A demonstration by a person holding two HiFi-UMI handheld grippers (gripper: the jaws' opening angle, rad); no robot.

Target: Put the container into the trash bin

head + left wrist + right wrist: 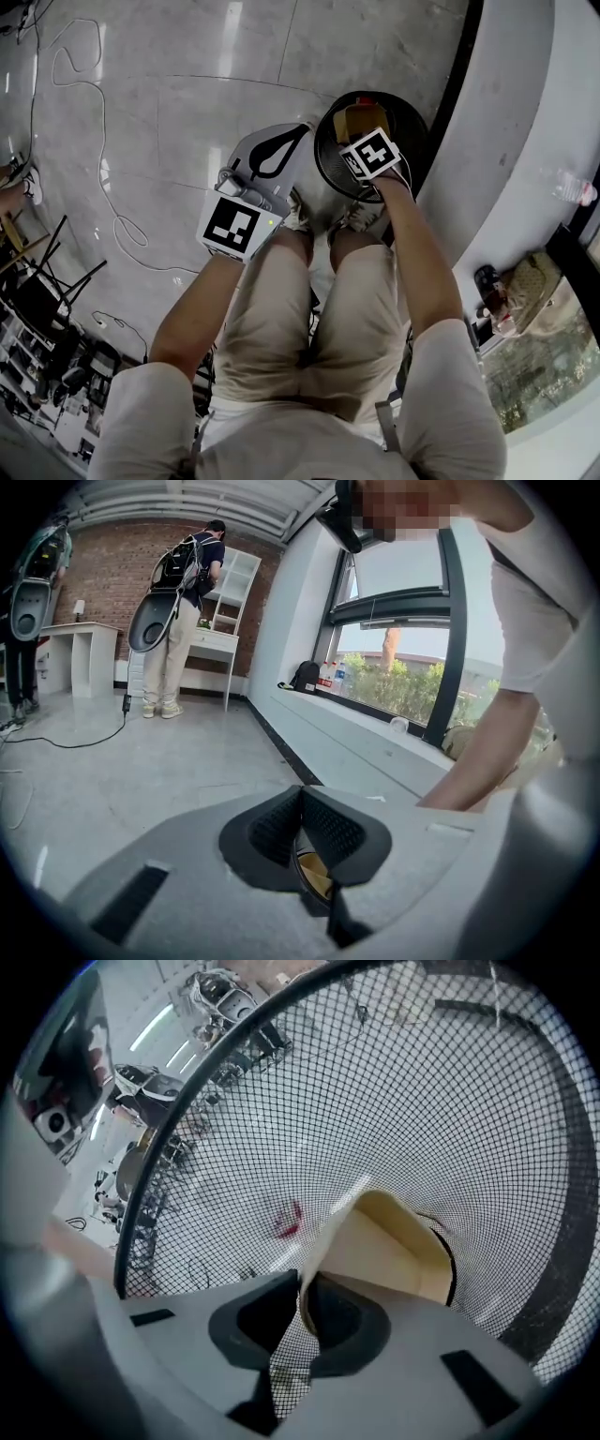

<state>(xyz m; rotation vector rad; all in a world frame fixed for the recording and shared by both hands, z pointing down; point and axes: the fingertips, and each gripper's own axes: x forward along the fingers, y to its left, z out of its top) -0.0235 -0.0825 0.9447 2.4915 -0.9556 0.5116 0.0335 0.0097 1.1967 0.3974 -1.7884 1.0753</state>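
**Container inside the bin, right jaws barely on it**

Here is the right gripper [299,1276], tipped steeply down into the black mesh trash bin [469,1101]. The tan paper container [384,1241] sits straight ahead of its jaws, already below the rim. The jaws stand slightly apart with 1 thin wall of the container between them. That wall lies against 1 pad while mesh shows through a gap at the other, so I judge the hold loose rather than pinched. The container's long axis runs on from the jaws, away and down towards the bin's bottom, so a drop from here should land inside. The right hand is plainly the nearer one. The left gripper [301,789] hangs just outside the rim, jaws closed together on nothing, pointing out across the floor [141,761]. The count: 1 container, 1 trash bin, 2 grippers, plus 1 small red scrap [289,1221] low on the mesh
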